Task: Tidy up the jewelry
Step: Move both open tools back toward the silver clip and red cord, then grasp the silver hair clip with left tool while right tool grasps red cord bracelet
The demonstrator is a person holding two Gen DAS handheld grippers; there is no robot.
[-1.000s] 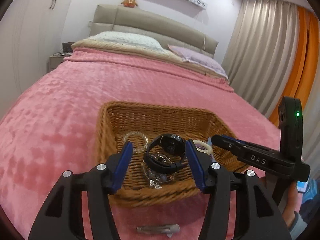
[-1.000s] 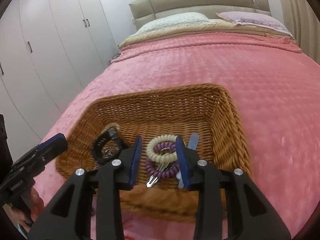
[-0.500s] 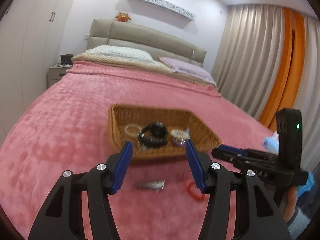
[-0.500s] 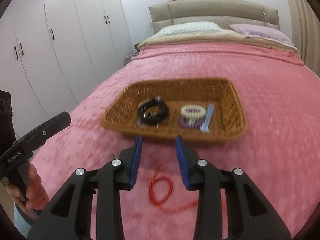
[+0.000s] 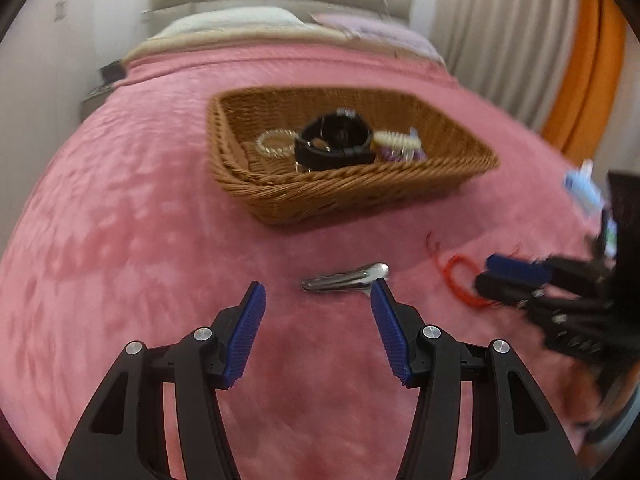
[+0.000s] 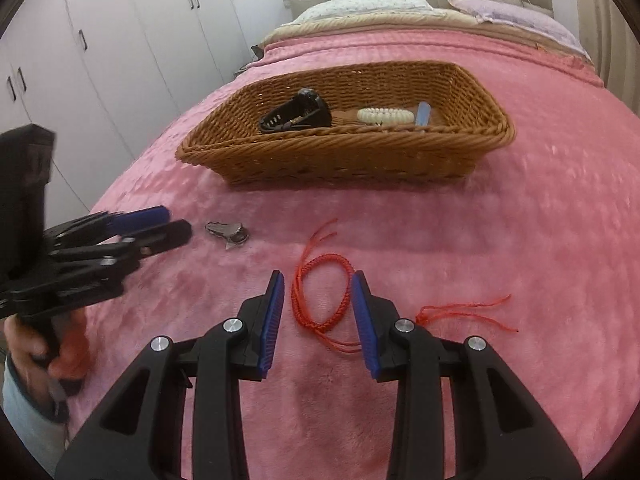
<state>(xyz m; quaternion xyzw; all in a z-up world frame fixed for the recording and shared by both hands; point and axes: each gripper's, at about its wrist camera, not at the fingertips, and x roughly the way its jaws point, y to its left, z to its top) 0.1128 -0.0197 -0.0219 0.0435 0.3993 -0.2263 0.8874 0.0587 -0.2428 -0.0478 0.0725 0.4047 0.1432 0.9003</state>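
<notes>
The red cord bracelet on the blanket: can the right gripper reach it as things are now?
Probably yes. The right gripper is open, and the red cord bracelet lies between its fingers on the pink blanket, with nothing on top of it. The left gripper is off to the side.

Both views are evenly and softly lit, with no glare and only faint shadows under the basket (image 6: 344, 152). The left wrist view is smeared by motion blur: the right claw (image 5: 496, 276) and the pillows (image 5: 248, 20) look streaked. The right wrist view is sharper, though the left claw (image 6: 168, 224) blurs. Fisheye curvature bends the bed (image 6: 540, 220), and dark vignetting rings each frame.
</notes>
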